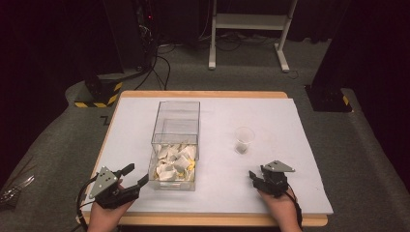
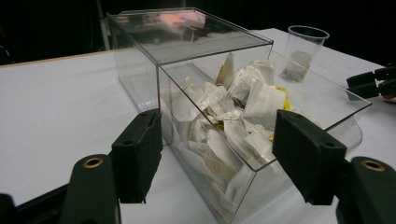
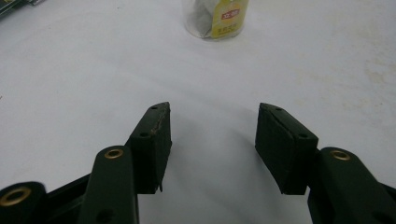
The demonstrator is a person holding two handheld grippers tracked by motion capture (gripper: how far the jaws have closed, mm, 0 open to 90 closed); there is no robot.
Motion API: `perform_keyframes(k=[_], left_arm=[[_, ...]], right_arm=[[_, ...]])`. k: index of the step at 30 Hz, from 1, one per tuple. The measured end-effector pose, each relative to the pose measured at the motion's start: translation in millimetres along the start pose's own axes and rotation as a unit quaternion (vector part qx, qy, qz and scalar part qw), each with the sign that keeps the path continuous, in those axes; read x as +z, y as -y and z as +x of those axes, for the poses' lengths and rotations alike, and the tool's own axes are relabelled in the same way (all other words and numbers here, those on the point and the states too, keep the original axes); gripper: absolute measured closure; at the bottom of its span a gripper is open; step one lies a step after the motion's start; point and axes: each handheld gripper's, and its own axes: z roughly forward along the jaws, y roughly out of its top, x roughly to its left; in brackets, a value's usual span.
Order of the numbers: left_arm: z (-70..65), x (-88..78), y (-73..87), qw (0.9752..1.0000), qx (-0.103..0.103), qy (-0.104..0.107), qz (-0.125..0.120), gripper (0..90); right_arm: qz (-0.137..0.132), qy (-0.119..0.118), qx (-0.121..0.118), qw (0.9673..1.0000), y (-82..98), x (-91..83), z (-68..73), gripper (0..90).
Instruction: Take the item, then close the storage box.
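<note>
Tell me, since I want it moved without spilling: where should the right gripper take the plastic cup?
Grip the cup low on its wall, coming level from the near side with the right gripper. It stands upright, tapers downward, and the tea bag lies at its bottom.

A white sheet (image 1: 72, 140) covers the wooden table (image 1: 203, 94), its pale edge showing at the far side. Beyond, on grey carpet, a white metal frame (image 1: 249, 21) stands, cables (image 1: 159, 67) snake across, and a yellow-and-black striped block (image 1: 99, 92) sits at the left.
</note>
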Motion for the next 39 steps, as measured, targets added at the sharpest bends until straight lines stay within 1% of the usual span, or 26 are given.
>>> perform_keyframes(k=[2, 4, 6, 10, 14, 21, 23, 26, 31, 33, 39], left_arm=[[-1.6, 1.4, 0.9, 1.0000, 0.005, 0.003, 0.004, 33.4], [-3.8, 3.1, 2.5, 0.9999, 0.011, 0.000, 0.010, 33.1], [-5.3, 6.0, 4.3, 0.9999, 0.009, 0.004, 0.013, 33.0], [-8.6, 10.1, 6.6, 0.9996, 0.016, 0.005, 0.022, 32.9], [-12.0, 11.2, 7.2, 0.9993, 0.027, 0.006, 0.026, 32.8], [-13.5, 13.0, 8.4, 0.9988, 0.032, 0.010, 0.036, 33.1], [-14.0, 14.2, 9.4, 0.9986, 0.034, 0.009, 0.040, 33.3], [-14.6, 15.1, 11.3, 0.9983, 0.035, 0.008, 0.045, 33.8], [-16.0, 17.1, 13.4, 0.9972, 0.050, 0.020, 0.052, 36.3], [-15.9, 18.7, 14.5, 0.9965, 0.055, 0.018, 0.060, 37.3], [-17.1, 23.3, 17.1, 0.9960, 0.056, 0.023, 0.065, 37.3]], right_arm=[[-0.003, 0.000, -0.001, 1.0000, 0.2, -0.3, -0.2, 45.4], [-0.001, -0.001, 0.001, 1.0000, 0.1, -0.3, -0.5, 45.3], [0.000, -0.001, 0.002, 1.0000, 0.1, -0.2, -0.7, 45.4], [0.000, -0.003, 0.003, 1.0000, 0.1, -0.1, -1.1, 45.3], [-0.002, -0.004, 0.003, 1.0000, 0.2, -0.3, -1.5, 45.3], [-0.006, -0.003, 0.004, 1.0000, 0.6, -1.1, -1.6, 45.3], [-0.006, -0.003, 0.004, 1.0000, 0.6, -1.0, -2.0, 45.3], [-0.001, -0.004, 0.005, 1.0000, 0.2, -0.2, -1.8, 45.3], [-0.002, -0.004, 0.003, 1.0000, 0.3, -0.5, -1.5, 45.3], [-0.003, -0.004, 0.004, 1.0000, 0.3, -0.5, -1.6, 45.3], [-0.002, -0.005, 0.003, 1.0000, 0.3, -0.5, -1.6, 45.3]])
